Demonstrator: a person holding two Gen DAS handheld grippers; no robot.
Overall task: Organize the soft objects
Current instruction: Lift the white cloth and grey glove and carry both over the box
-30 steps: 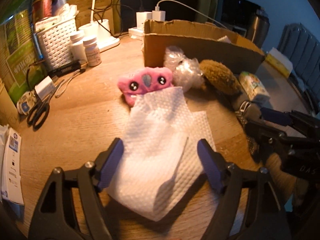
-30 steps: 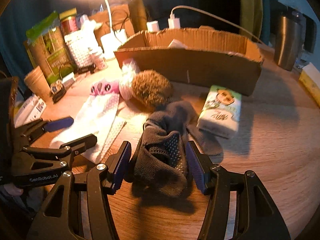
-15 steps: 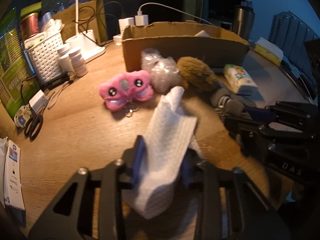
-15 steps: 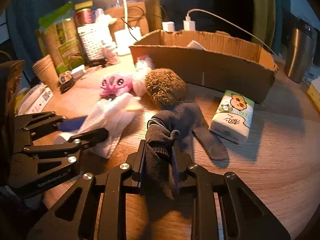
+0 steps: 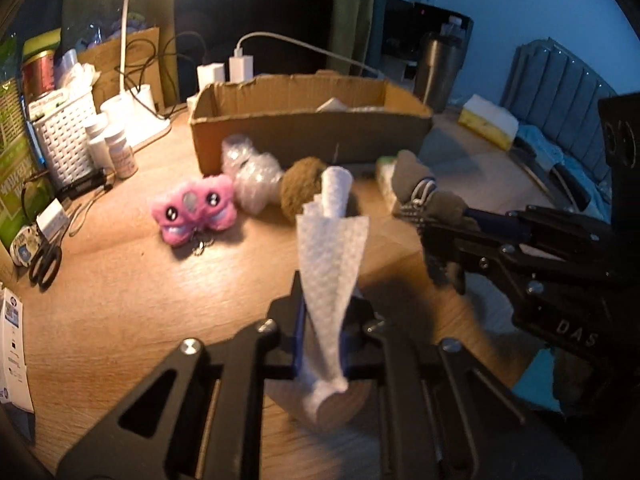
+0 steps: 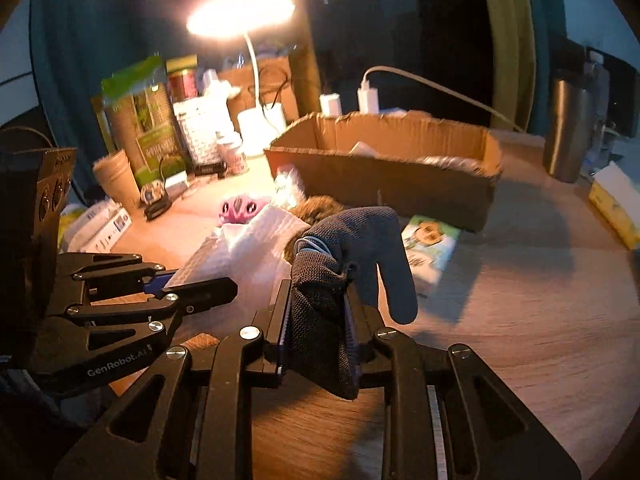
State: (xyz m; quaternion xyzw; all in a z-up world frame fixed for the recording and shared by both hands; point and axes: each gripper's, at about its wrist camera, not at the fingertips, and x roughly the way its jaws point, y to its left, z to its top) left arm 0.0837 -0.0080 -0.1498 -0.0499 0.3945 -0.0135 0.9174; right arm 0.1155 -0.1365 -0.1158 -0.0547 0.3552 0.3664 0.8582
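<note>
My left gripper is shut on a white paper towel and holds it lifted off the wooden table. My right gripper is shut on a dark grey sock, also lifted; it shows in the left wrist view. A pink plush toy, a clear plastic bundle and a brown fuzzy ball lie in front of an open cardboard box. A tissue pack lies to the right of the sock.
A lit desk lamp, white basket, pill bottles, scissors and chargers crowd the back left. A steel tumbler and a yellow sponge are at the right.
Both grippers closed from open, the left on the paper towel and the right on the sock, and both lifted their cloth off the table.
</note>
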